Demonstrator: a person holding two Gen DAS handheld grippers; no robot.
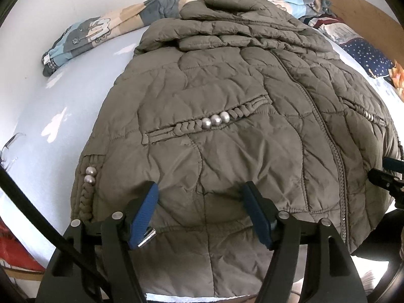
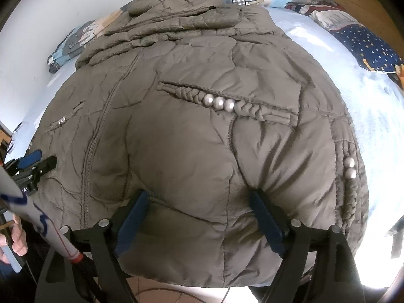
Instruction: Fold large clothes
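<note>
A large olive-grey quilted jacket lies spread front-up on a pale blue bed, zipper closed, with its sleeves and hood folded in at the far end. Braided pocket trims carry silver beads. My left gripper stands open over the hem at the jacket's left half, its blue pads resting on flat fabric. My right gripper is open over the hem at the right half. A puffy bulge of fabric sits between its pads, with puckers at the right fingertip.
A patterned quilt is bunched along the far wall. A starred navy pillow lies by the wooden headboard at the right. Bare sheet flanks the jacket. A hand shows at the lower left.
</note>
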